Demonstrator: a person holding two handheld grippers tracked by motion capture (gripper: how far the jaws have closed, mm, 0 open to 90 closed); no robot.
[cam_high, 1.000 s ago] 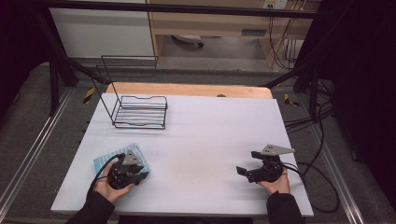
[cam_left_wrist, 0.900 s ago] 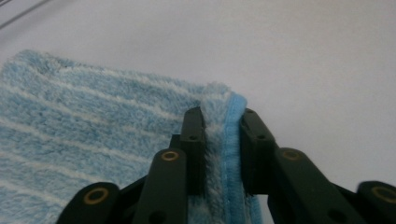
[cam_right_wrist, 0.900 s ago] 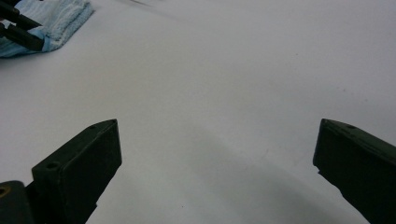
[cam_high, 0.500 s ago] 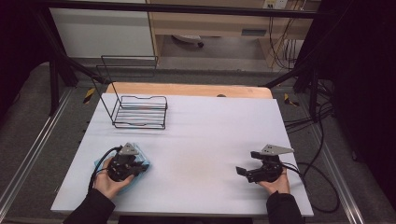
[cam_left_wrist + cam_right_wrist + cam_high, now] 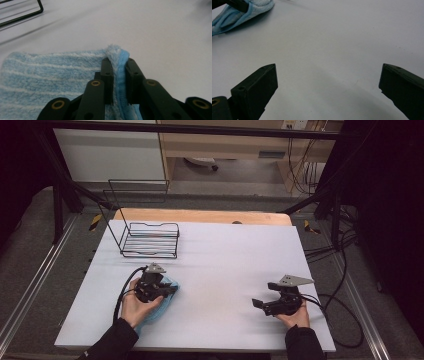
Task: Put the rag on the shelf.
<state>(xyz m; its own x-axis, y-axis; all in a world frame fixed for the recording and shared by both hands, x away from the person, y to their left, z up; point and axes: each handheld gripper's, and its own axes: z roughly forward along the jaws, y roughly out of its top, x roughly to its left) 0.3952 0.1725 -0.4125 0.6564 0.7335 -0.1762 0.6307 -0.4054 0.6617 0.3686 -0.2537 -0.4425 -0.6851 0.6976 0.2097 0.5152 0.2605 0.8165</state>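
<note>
The left gripper (image 5: 117,82) has its jaws pinched on a raised edge of the blue towel (image 5: 50,77) (a fold of terry and hem stands up between them). The towel lies on the white table (image 5: 225,270), in front of the wire rack (image 5: 150,240). The right gripper (image 5: 272,304) rests well to the right of the towel, jaws wide apart and holding nothing. I'd judge the grasp made; next comes lifting or dragging, likely toward the rack.

Fluffy terry cloth (image 5: 50,80), matt table (image 5: 225,270)

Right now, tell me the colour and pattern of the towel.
Light blue with thin white stripes; the towel shows best in the left gripper view.
</note>
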